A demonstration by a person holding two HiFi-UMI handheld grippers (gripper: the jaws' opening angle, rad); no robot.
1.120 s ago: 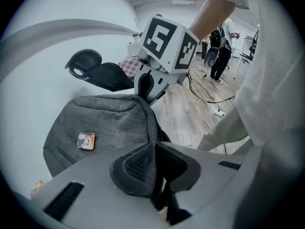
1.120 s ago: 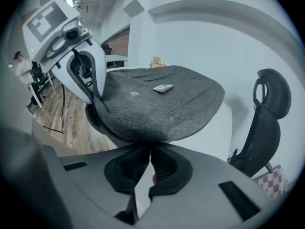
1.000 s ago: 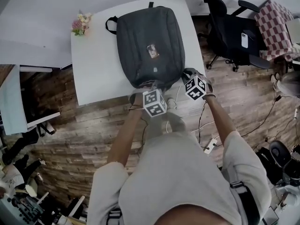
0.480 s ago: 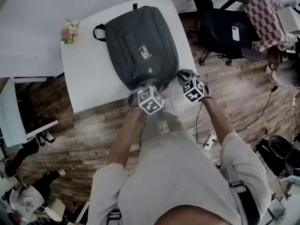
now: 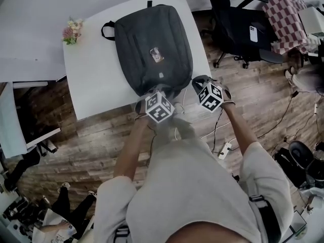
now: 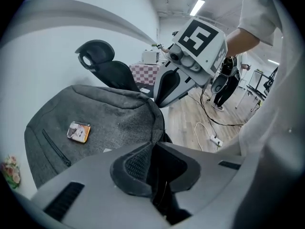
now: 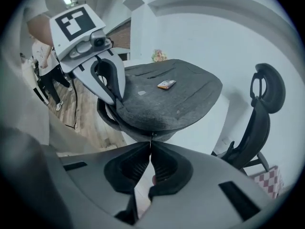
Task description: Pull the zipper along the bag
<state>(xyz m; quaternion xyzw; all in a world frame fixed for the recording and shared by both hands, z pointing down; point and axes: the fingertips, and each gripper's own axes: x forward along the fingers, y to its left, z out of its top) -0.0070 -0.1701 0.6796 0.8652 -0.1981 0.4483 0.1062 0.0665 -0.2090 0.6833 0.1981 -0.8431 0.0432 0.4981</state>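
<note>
Two grips set: we have the left hand-held gripper (image 6: 153,146) clamped on the near edge of the bag (image 5: 152,44), flat on the white surface (image 5: 91,80), and the right hand-held gripper (image 7: 150,144) pinched on the zipper pull (image 7: 152,136); next, we judge, a steady draw along the track.

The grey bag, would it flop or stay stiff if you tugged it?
Probably floppy: the bag folds where the left gripper pinches it. It would likely slide, not roll, since it lies flat on the smooth table.
</note>
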